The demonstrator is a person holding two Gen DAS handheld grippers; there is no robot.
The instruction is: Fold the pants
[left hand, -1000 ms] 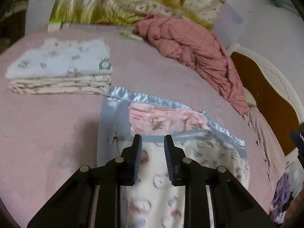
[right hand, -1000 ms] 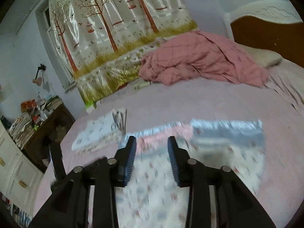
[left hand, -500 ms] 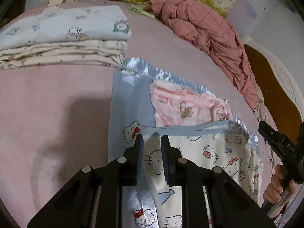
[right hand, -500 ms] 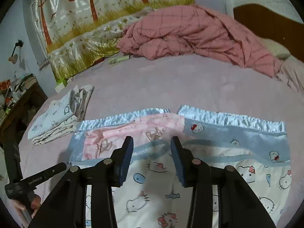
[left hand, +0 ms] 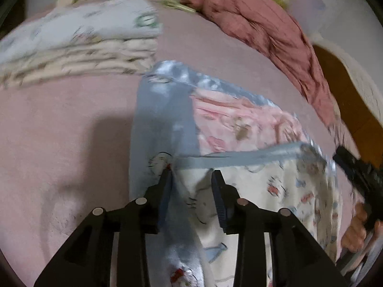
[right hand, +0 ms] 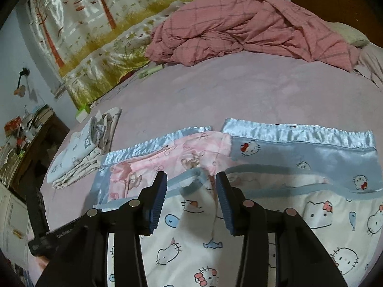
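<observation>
Over the pants (right hand: 251, 234), both hand-held grippers empty: left (left hand: 190, 174) opening, right (right hand: 191, 179) parted.

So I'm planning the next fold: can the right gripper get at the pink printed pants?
Probably yes: the right gripper hovers open just short of the pink printed pants, nothing between.
</observation>
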